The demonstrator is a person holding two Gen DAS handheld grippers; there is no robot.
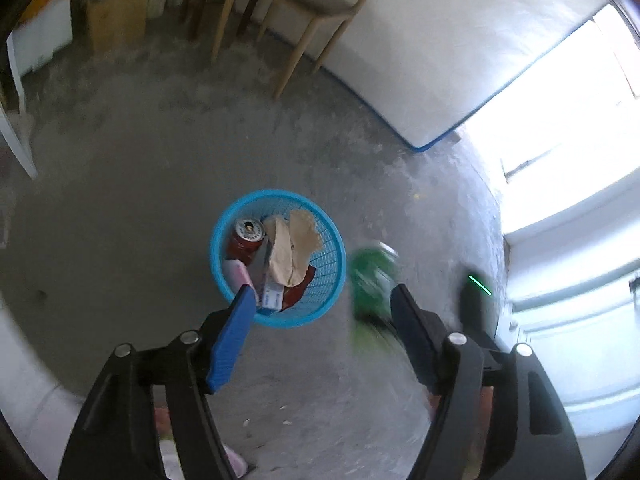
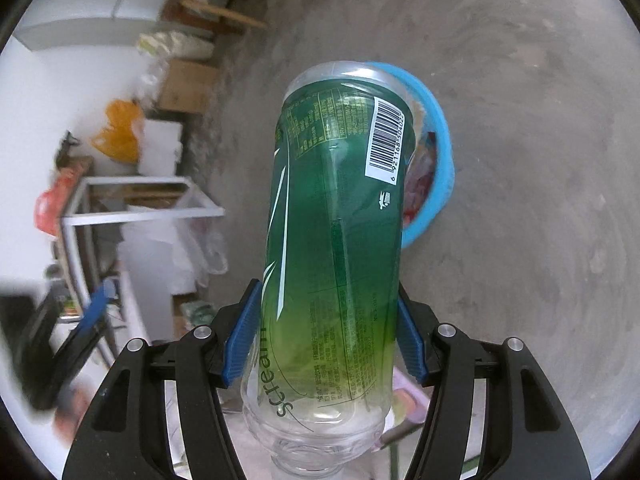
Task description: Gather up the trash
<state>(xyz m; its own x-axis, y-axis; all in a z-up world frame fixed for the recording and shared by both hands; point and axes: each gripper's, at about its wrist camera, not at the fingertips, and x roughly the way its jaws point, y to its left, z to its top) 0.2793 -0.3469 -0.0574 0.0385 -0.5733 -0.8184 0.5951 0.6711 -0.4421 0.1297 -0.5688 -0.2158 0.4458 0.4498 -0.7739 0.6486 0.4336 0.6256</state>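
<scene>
You are carrying bottle (image 2: 336, 216) pinched in right gripper (image 2: 322, 336); left gripper (image 1: 324, 312) spread, empty. Centre bottle over basket (image 1: 324, 304) rim before releasing.

Each tool is a black frame of 2 slotted, angular arms on either side, pinned with round silver screw heads, 4 showing per view. The left tool (image 1: 322, 300) carries flat fingers faced with ribbed blue pads (image 1: 232, 340). The right tool (image 2: 330, 334) matches it, its blue ribbed pads (image 2: 242, 336) set on black holders.
</scene>
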